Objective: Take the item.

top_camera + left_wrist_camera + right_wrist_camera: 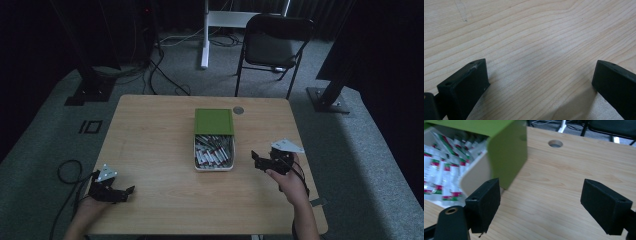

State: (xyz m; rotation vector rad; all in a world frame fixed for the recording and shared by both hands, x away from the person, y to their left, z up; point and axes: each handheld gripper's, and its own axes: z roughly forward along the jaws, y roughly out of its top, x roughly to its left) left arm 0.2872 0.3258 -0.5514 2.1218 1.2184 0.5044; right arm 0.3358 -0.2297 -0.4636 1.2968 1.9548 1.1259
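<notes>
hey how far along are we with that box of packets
Done: the green lid is slid halfway back, baring the packets in the white box. In hand: nothing; the right gripper sits open beside the box, the left gripper open over bare table. Left: any handling of packets or lid.

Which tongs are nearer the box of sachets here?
Right. The right tongs sit just off the right side of the box of sachets, jaws open toward it. The left tongs rest near the table's front left corner, well away from the box.
</notes>
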